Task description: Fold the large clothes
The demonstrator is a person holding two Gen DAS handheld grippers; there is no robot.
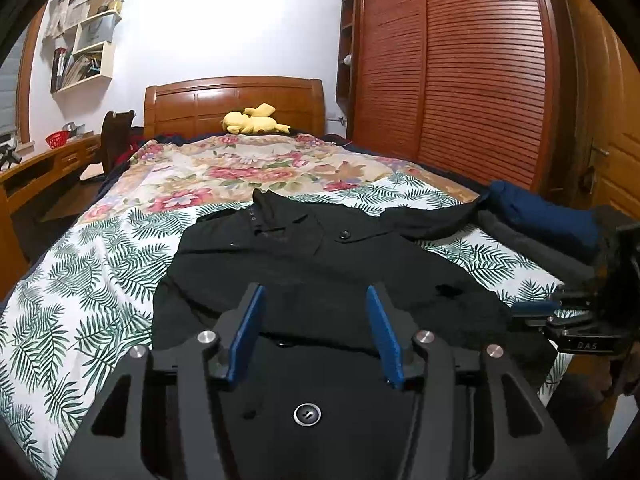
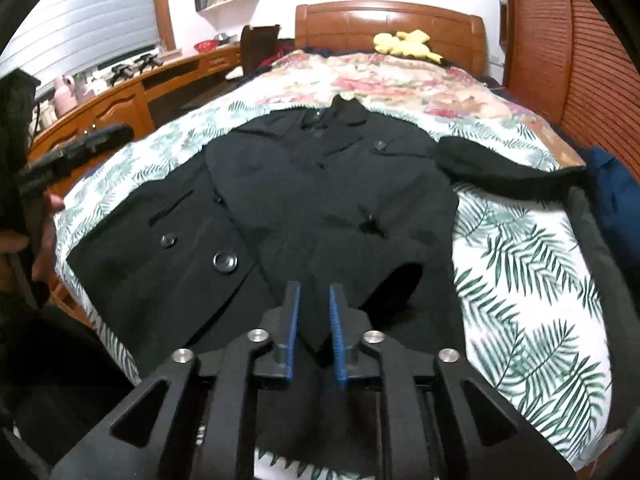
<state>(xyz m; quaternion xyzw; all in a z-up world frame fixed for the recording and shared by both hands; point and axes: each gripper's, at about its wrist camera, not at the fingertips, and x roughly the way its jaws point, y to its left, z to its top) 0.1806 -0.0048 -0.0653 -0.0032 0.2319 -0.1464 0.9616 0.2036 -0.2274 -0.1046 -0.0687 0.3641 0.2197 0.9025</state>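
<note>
A large black coat [image 1: 320,260] [image 2: 328,184] lies spread face up on the leaf-print bed cover [image 1: 80,280], collar toward the headboard. One sleeve [image 2: 500,172] stretches out to the right. A front panel with big buttons [image 2: 168,248] lies flat at the left. My left gripper [image 1: 316,292] hangs open over the coat's near hem, its blue pads wide apart; cloth and a button [image 1: 307,415] lie under its base, untouched by the pads. My right gripper [image 2: 314,288] hovers over the coat's lower middle, pads a narrow gap apart, gripping nothing.
Folded navy and grey clothes [image 1: 540,216] [image 2: 616,184] are stacked at the bed's right edge. A yellow plush toy [image 1: 252,120] rests at the headboard. A wooden desk [image 1: 48,164] runs along the left, a slatted wardrobe [image 1: 480,80] along the right.
</note>
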